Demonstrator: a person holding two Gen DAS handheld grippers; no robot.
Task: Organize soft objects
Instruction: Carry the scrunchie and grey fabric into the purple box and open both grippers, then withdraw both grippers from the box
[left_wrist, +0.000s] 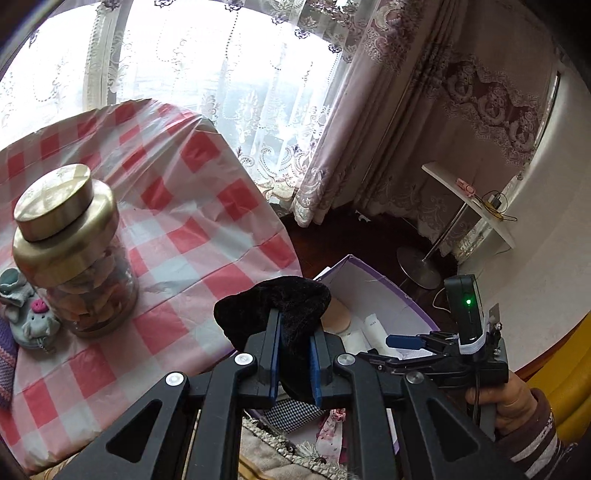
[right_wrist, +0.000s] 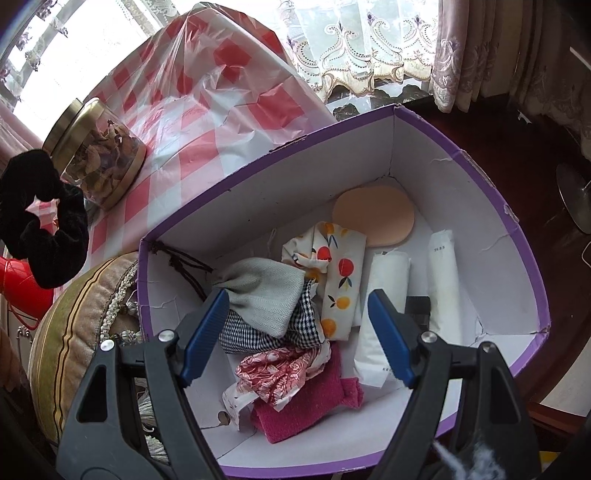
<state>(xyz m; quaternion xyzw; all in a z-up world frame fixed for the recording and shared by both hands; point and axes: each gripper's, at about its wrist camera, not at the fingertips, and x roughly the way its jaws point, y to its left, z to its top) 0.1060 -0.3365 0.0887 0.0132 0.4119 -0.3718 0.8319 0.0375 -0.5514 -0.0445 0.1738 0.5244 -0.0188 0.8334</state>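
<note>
Your left gripper (left_wrist: 293, 350) has its fingers clenched on the black velvet scrunchie (left_wrist: 273, 306), held in the air over the bench's (left_wrist: 177, 221) checked edge, just beside the purple box (right_wrist: 524, 266). Your right gripper (right_wrist: 297, 336) hangs over that box (cloths, a pink towel and a round sponge (right_wrist: 373, 218) lie inside), fingers spread wide, grasping nothing.

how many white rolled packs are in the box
2, side by side at the right of the box: one white pack behind the right tool's finger, one nearer the right wall. More may hide under the cloths.
</note>
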